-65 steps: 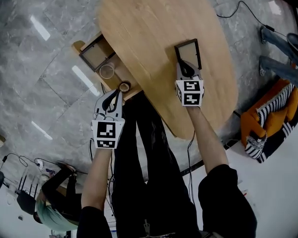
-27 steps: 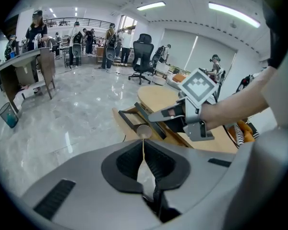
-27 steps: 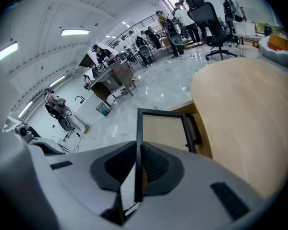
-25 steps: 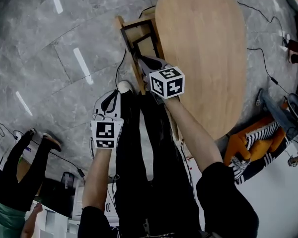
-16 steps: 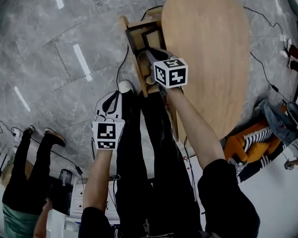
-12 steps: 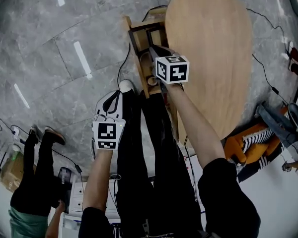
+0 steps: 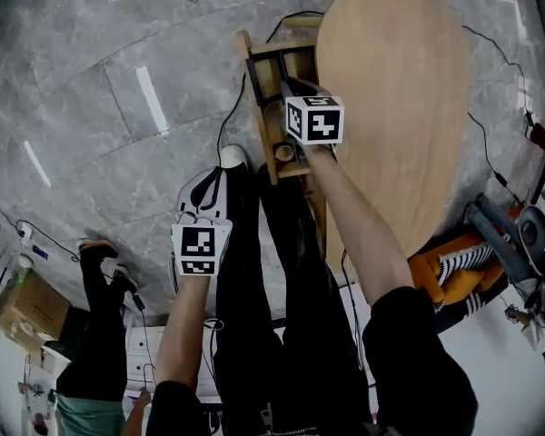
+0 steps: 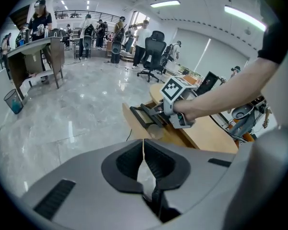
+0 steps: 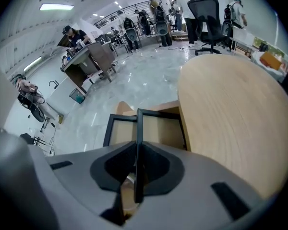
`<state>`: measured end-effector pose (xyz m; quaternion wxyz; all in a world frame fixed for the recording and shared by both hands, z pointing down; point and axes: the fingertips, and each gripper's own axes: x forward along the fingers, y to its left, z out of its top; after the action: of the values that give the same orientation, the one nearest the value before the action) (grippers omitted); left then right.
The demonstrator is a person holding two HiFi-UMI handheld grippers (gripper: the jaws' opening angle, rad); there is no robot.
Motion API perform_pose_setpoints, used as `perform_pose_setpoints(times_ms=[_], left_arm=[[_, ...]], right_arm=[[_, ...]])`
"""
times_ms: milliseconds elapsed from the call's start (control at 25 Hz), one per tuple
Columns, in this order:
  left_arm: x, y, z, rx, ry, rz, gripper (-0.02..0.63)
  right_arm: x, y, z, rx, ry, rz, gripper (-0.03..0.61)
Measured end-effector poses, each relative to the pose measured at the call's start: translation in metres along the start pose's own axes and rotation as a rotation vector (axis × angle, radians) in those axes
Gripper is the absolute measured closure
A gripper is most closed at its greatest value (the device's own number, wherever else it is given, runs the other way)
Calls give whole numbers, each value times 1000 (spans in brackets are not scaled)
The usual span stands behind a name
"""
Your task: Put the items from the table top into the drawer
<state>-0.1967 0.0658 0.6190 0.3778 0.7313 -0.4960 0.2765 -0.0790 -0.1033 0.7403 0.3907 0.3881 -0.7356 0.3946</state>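
My right gripper [image 7: 292, 89] is shut on a black picture frame [image 9: 138, 143], held edge-on and tilted steeply down over the open wooden drawer [image 7: 262, 116] beside the oval table [image 7: 400, 107]. The frame's thin edge runs straight up between the jaws in the right gripper view. A second black frame [image 9: 119, 129] lies flat in the drawer to its left, and a tape roll [image 7: 284, 152] sits at the drawer's near end. My left gripper [image 7: 209, 182] hangs over the floor by the person's legs, shut and empty. In the left gripper view my right gripper [image 8: 156, 113] and the frame [image 8: 143, 115] show over the drawer.
The wooden table top [image 9: 230, 109] lies to the right of the drawer. A cable [image 7: 232, 107] trails on the marble floor left of the drawer. Another person [image 7: 95, 334] stands at lower left, and an orange striped bag [image 7: 459, 275] lies at right.
My right gripper has carried the picture frame off the table top to the left and down over the open drawer. The left gripper has stayed about where it was.
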Motion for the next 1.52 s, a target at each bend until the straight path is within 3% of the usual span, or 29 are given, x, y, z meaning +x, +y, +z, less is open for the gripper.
perform_pose_setpoints(times_ms=[600, 880, 1120, 1240, 1360, 1440, 1520], left_arm=[[-2, -11, 4, 32, -10, -9, 594], [-2, -23, 7, 57, -20, -20, 594], [-4, -28, 9, 71, -20, -21, 594], [-5, -28, 11, 70, -26, -14, 594], [-6, -30, 13, 76, -30, -13, 594], [-9, -32, 16, 80, -33, -15, 594], [-13, -34, 21, 83, -39, -16, 594]], right_arm=[[-9, 4, -7, -7, 0, 22, 524], [-18, 9, -9, 10, -33, 63, 457], [-24, 20, -5, -83, -50, 67, 360], [-24, 23, -2, -52, -49, 82, 359], [-32, 24, 0, -27, -62, 84, 375], [-44, 24, 2, -20, -81, 77, 481], [-60, 26, 4, -9, -124, 69, 545]])
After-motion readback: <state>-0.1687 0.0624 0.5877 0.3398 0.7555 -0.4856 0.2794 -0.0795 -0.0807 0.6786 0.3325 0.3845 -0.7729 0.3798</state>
